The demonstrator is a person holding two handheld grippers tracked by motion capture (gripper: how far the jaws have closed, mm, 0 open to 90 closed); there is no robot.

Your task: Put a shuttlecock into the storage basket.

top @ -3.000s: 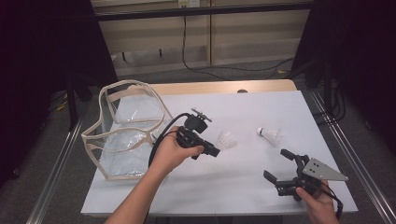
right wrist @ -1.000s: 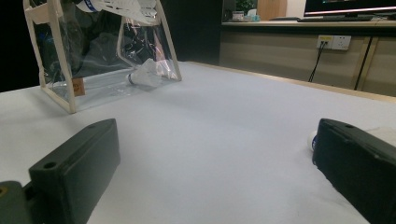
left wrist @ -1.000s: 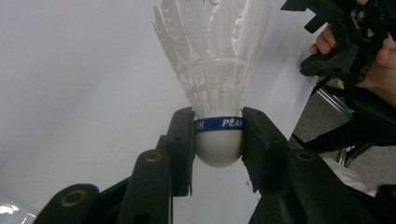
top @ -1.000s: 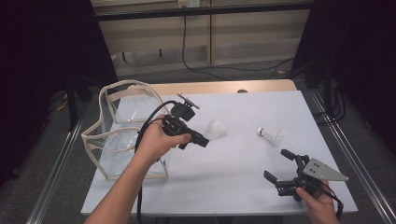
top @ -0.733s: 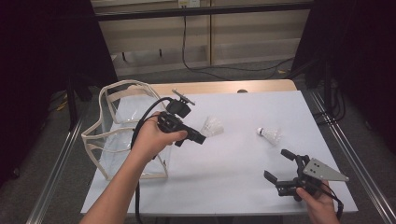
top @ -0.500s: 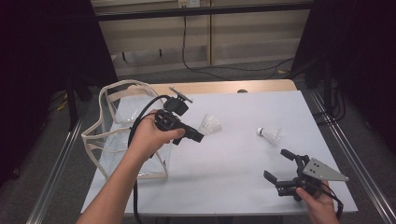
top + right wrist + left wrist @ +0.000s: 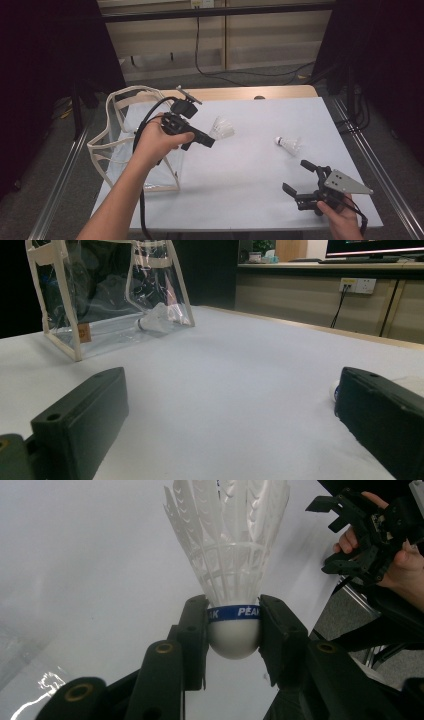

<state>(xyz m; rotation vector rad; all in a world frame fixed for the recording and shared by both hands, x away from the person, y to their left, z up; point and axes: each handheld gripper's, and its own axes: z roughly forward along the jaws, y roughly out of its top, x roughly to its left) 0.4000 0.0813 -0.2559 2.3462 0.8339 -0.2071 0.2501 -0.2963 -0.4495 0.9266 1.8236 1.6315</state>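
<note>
White feathered shuttlecock (image 7: 233,587), blue-banded round cork base pinched in the left tool (image 7: 233,632); right tool (image 7: 301,179) agape, empty.

A: State the displacement of the left gripper (image 7: 207,141) across the sequence.

B: It travels from mid-desk toward the left edge of the desk (image 7: 250,165), carrying the held shuttlecock (image 7: 222,129) with it. It now sits just beside the clear bag (image 7: 131,145).

A: And the forearm?

B: It swings left with the gripper and now overlaps the bag's near corner.
</note>
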